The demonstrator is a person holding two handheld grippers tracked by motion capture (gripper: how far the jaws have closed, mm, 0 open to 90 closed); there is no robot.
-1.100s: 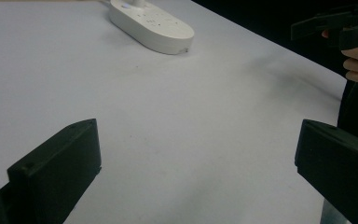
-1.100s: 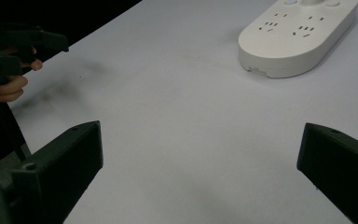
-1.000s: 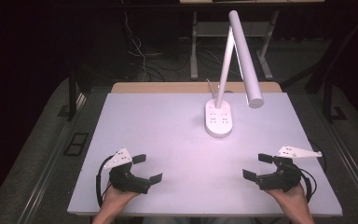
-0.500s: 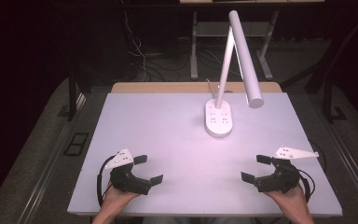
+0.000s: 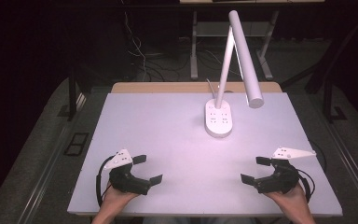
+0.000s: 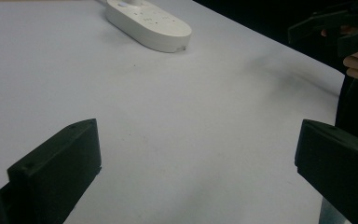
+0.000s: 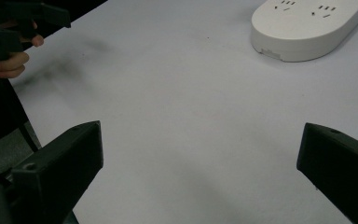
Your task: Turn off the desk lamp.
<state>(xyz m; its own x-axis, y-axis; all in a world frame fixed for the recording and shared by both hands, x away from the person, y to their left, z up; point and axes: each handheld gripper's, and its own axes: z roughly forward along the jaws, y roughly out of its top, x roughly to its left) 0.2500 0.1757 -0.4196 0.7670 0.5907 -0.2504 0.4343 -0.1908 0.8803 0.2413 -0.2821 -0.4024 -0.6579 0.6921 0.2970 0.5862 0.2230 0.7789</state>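
smooth matte white table [image 5: 168, 140] with a glossy oval lamp base [image 5: 219, 120] and tubular arm. left gripper [image 5: 147, 170] and right gripper [image 5: 256, 170], blocky black jaws wide, empty.

The high view looks forward and down from above the person's side, taking in the whole pale matte rectangular worktop [image 5: 177, 135] from well back. The left gripper view rides low and close over that surface, facing across it toward the white oval plastic lamp base with sockets [image 6: 149, 25]. The right gripper view sits equally low, facing the same base [image 7: 307, 28] from the opposite side. All three share that base [image 5: 219, 120].
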